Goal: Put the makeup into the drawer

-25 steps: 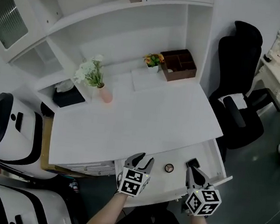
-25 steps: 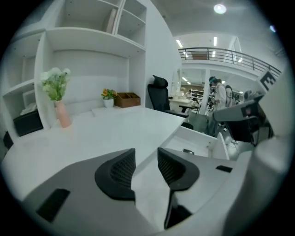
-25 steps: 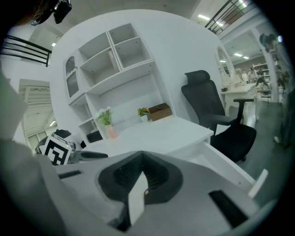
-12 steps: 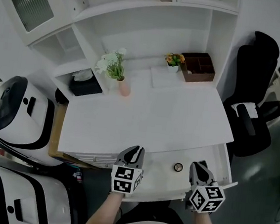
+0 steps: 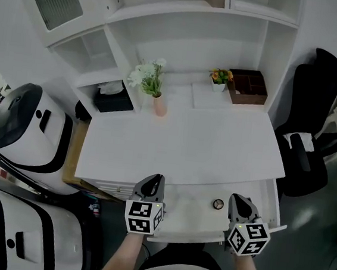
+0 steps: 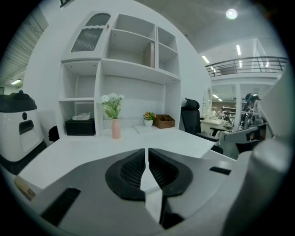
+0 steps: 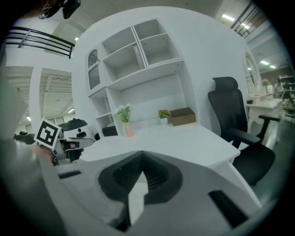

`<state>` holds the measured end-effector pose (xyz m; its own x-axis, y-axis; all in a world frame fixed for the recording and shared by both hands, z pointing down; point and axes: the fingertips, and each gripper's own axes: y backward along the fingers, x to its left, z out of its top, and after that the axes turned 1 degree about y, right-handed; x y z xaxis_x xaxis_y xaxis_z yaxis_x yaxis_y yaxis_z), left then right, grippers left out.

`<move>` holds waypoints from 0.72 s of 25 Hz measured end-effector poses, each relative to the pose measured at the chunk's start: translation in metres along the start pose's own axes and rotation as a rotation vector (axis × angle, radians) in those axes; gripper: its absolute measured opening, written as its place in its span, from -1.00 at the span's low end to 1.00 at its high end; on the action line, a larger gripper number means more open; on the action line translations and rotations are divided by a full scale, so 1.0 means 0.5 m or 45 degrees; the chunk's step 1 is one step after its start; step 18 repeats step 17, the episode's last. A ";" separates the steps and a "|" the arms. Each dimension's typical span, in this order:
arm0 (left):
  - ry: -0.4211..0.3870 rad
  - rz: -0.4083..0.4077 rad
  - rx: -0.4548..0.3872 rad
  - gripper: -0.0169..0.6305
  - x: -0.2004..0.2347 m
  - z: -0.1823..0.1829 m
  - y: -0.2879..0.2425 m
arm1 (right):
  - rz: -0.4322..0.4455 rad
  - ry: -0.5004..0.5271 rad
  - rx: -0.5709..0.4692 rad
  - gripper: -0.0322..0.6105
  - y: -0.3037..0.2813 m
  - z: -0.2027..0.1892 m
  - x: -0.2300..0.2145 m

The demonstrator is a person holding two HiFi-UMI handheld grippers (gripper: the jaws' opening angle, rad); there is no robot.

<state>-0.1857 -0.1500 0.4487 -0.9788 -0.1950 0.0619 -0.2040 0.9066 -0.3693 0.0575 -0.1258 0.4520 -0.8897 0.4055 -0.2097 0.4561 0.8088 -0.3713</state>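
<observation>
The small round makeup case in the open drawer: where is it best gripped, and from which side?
Probably across the rim of the round case, from straight above: it looks to lie flat and low on the drawer floor, so jaws from the side would find little to hold.

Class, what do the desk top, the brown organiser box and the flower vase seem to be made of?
Desk top: probably painted or laminated board; flat, uniform white, faint sheen. Brown organiser box: likely wood; brown, matt, straight dividers. Flower vase: perhaps ceramic or glass; smooth pink, too small to tell.
</observation>
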 end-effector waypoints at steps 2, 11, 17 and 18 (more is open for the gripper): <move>0.007 0.005 -0.008 -0.87 0.005 0.003 0.003 | 0.000 0.010 -0.003 -0.89 -0.001 0.004 0.003; 0.024 -0.041 -0.019 -0.87 -0.004 0.004 0.011 | -0.039 0.023 -0.003 -0.89 0.012 0.006 -0.002; 0.015 -0.065 -0.031 -0.87 -0.013 0.013 0.006 | -0.069 0.021 -0.009 -0.89 0.019 0.008 -0.015; 0.015 -0.065 -0.031 -0.87 -0.013 0.013 0.006 | -0.069 0.021 -0.009 -0.89 0.019 0.008 -0.015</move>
